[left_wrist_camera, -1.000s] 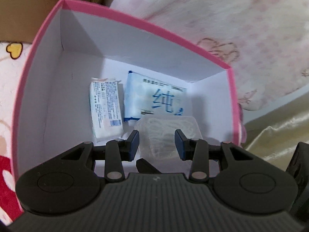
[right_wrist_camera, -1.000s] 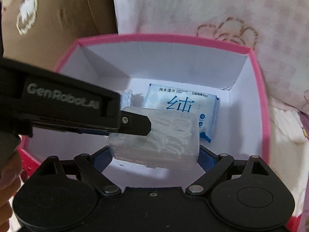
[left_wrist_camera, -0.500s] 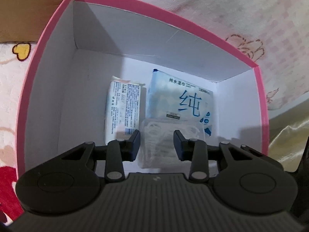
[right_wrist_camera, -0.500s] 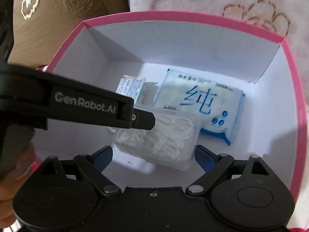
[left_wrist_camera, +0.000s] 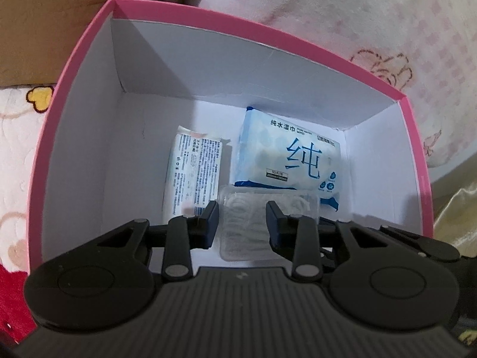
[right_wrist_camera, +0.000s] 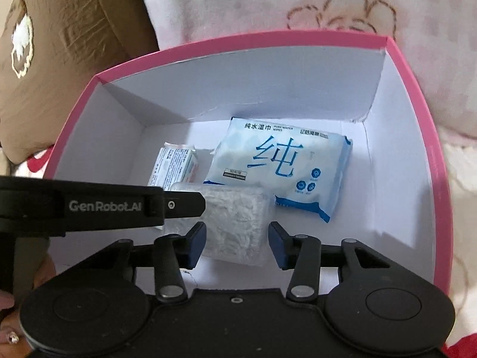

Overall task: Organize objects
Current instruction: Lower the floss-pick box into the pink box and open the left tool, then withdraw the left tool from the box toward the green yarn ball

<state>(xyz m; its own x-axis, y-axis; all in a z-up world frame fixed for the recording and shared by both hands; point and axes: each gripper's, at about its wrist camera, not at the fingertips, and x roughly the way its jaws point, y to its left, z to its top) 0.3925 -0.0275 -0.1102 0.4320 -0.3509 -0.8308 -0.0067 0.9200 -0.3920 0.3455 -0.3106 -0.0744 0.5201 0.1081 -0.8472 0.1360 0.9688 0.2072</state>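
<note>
Both the left claw [left_wrist_camera: 242, 220] and right claw [right_wrist_camera: 237, 240] hang open over the pink-rimmed white cardboard box [right_wrist_camera: 226, 41], blocking the near edge of the clear plastic floss-pick case [right_wrist_camera: 235, 223].

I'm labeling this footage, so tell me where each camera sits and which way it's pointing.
Left wrist: on the left claw, looking down into the pink box; its own open fingers show.
Right wrist: on the right claw, looking down into the same box from its right; its open fingers, the left claw's finger and the person's hand show.
Shared: blue wipes pack, clear floss case, white packet.
</note>
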